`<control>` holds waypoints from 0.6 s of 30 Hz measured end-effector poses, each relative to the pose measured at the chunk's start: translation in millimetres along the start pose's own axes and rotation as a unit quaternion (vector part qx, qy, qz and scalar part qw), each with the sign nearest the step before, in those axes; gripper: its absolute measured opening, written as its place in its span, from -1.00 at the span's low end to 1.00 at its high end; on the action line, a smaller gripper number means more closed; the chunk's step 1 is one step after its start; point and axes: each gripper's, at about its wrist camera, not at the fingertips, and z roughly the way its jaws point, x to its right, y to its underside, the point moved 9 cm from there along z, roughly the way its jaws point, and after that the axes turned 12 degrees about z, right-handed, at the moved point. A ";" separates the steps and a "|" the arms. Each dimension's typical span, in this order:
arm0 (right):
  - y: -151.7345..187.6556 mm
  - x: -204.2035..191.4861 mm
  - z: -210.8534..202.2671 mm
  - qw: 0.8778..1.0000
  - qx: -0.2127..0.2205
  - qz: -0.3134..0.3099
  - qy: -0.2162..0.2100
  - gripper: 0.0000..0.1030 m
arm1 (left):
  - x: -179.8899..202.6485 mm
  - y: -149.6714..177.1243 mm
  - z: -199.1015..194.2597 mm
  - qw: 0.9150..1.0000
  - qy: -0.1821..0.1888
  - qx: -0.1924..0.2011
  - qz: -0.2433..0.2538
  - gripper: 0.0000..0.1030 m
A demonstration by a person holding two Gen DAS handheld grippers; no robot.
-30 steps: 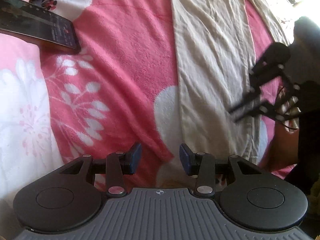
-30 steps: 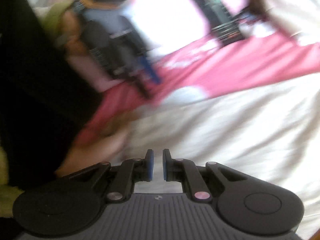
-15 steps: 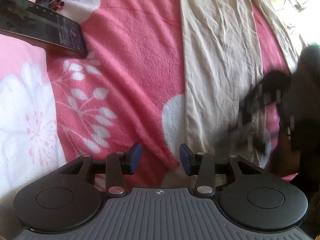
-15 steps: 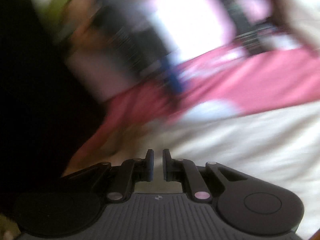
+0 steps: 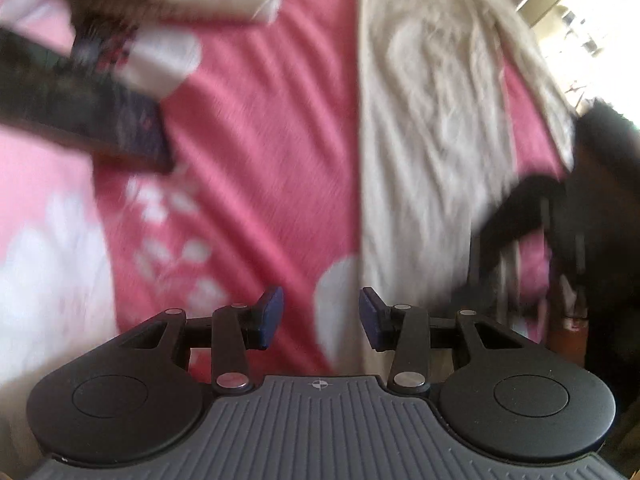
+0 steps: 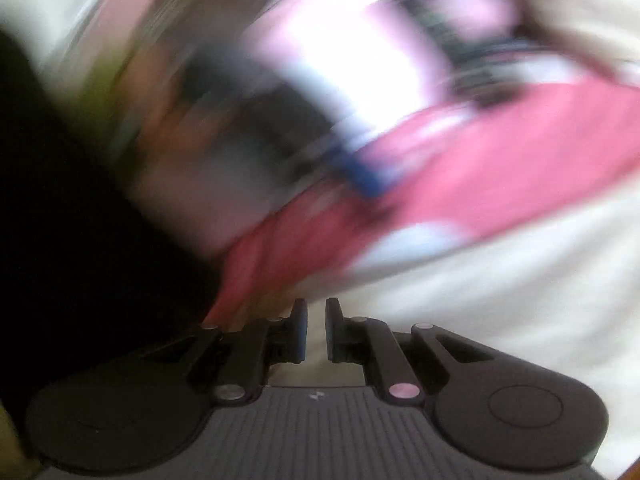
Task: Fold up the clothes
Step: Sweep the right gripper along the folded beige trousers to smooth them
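Left claw [image 5: 320, 316] gapes empty over the pink blanket [image 5: 260, 160]; right claw [image 6: 316, 330] nearly closed above the beige garment [image 6: 500, 300], grip unclear.

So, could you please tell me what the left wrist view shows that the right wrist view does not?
Only the left wrist view shows the left gripper close up, jaws apart and holding nothing, and the beige garment as a long strip. Only the right wrist view shows the right gripper sharply, jaws nearly shut, nothing visibly between them. Both share the pink floral blanket, the garment and the dark phone, though the right view is heavily blurred.
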 end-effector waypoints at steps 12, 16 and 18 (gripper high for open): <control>-78.9 192.6 -132.5 0.921 0.187 0.067 0.334 -0.79 | 14.7 -21.5 19.1 0.999 0.030 0.029 0.016 -0.20; -38.4 123.7 -79.1 0.968 0.117 -0.011 0.223 -0.78 | 10.1 -22.6 13.6 0.999 0.029 0.032 -0.002 -0.20; -15.2 92.9 -68.6 0.985 0.074 -0.027 0.155 -0.80 | 7.0 -23.7 12.6 0.999 0.029 0.034 -0.010 -0.20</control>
